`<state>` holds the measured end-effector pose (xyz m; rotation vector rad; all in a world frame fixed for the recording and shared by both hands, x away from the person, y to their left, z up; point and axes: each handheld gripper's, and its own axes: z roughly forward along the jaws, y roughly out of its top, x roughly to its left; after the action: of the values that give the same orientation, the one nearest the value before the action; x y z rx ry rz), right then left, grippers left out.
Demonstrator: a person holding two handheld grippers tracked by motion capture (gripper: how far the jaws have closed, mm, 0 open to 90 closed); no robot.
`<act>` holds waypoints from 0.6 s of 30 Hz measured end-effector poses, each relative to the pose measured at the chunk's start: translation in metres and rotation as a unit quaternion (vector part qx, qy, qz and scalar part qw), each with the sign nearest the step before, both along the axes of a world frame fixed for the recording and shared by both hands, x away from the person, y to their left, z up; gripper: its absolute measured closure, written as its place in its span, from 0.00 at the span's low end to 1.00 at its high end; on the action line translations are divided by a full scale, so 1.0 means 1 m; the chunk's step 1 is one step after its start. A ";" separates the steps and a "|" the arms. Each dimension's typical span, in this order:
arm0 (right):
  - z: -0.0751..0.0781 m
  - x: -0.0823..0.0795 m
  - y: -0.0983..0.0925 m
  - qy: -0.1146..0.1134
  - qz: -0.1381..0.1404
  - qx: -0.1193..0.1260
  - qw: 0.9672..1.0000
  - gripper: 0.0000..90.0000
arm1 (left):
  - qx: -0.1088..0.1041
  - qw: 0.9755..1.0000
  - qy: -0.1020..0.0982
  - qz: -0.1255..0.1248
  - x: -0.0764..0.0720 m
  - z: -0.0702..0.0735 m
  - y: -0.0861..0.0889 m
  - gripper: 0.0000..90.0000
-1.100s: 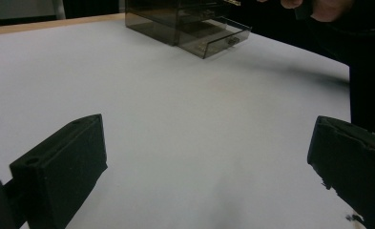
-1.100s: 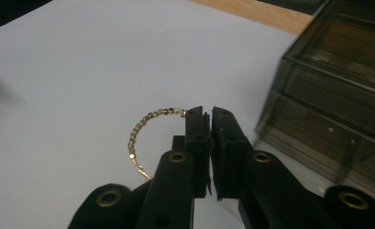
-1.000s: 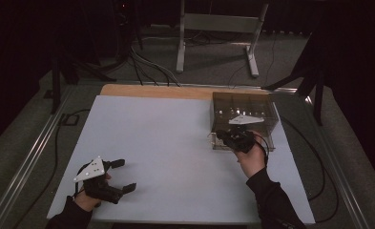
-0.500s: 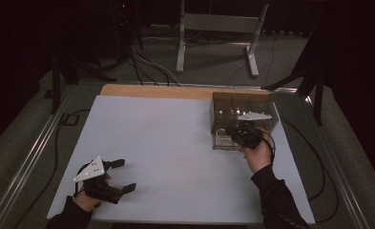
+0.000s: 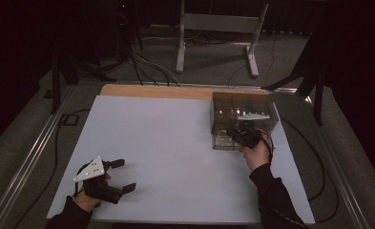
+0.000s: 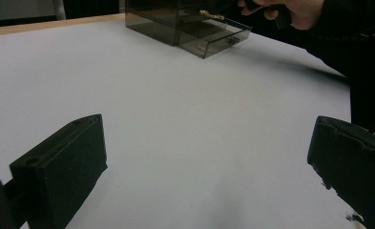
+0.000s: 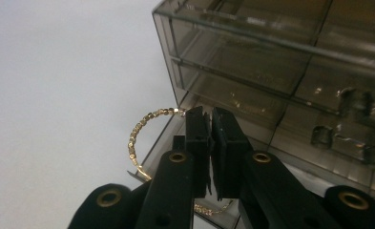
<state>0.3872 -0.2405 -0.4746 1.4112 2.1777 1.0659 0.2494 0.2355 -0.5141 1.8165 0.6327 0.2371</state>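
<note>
The right gripper (image 7: 210, 119) has its jaws pressed together on a gold bead bracelet (image 7: 140, 131). The bracelet arcs out to the left of the jaws, and a further length of it shows below them. The pinch takes a short section of the chain, so the rest hangs free; this probably allows the loop to be lowered without snagging.

The gripper sits over the open drawer (image 6: 213, 38) of a smoked clear organizer (image 5: 244, 114). The drawer is pulled out at the lowest level on the side facing the person. In the left gripper view the bracelet (image 6: 212, 15) shows at the drawer's upper edge, so it is judged to be above or just entering the drawer, not yet lying in it. Whether it touches the drawer wall cannot be told.

The left gripper (image 5: 120, 175) rests near the front left of the white table (image 5: 166, 143), well apart from the organizer, jaws spread and empty. It is likely parked to leave the work area free.

Compared with 1.0 s ago, the right gripper (image 5: 240, 135) has shifted slightly toward the right and closer to the organizer's front. The left gripper and the organizer are unchanged.
</note>
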 end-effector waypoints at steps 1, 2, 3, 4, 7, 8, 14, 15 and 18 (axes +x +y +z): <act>-0.002 0.001 0.000 0.002 0.000 -0.001 1.000 0.96 | 0.000 1.000 0.000 0.000 0.000 0.000 0.000 0.01; -0.002 0.001 0.000 0.002 0.000 -0.001 1.000 0.96 | 0.000 1.000 0.000 0.000 0.000 0.000 0.000 0.01; -0.006 0.002 0.001 0.007 -0.001 -0.004 1.000 0.96 | -0.001 1.000 0.000 0.001 0.000 0.000 0.000 0.01; -0.008 0.003 0.001 0.009 -0.002 -0.005 1.000 0.96 | -0.001 1.000 0.000 0.001 0.000 0.000 0.000 0.01; -0.013 0.006 0.000 0.016 -0.003 -0.009 1.000 0.96 | -0.001 1.000 0.000 0.000 0.000 0.000 0.000 0.01; -0.015 0.007 0.000 0.018 -0.005 -0.011 1.000 0.96 | -0.001 1.000 0.000 0.000 0.000 0.000 0.000 0.01; -0.025 0.011 0.002 0.031 -0.009 -0.019 0.999 0.96 | 0.000 1.000 0.000 -0.001 0.000 0.000 0.000 0.01; -0.027 0.012 0.003 0.032 -0.009 -0.021 0.999 0.96 | 0.000 1.000 0.000 0.000 0.000 0.000 0.000 0.01; -0.030 0.013 0.003 0.035 -0.009 -0.022 0.999 0.96 | 0.000 1.000 0.000 -0.001 0.000 0.000 0.000 0.01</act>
<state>0.4002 -0.2370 -0.5047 1.4677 2.2186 0.9682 0.2496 0.2355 -0.5142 1.8170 0.6315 0.2359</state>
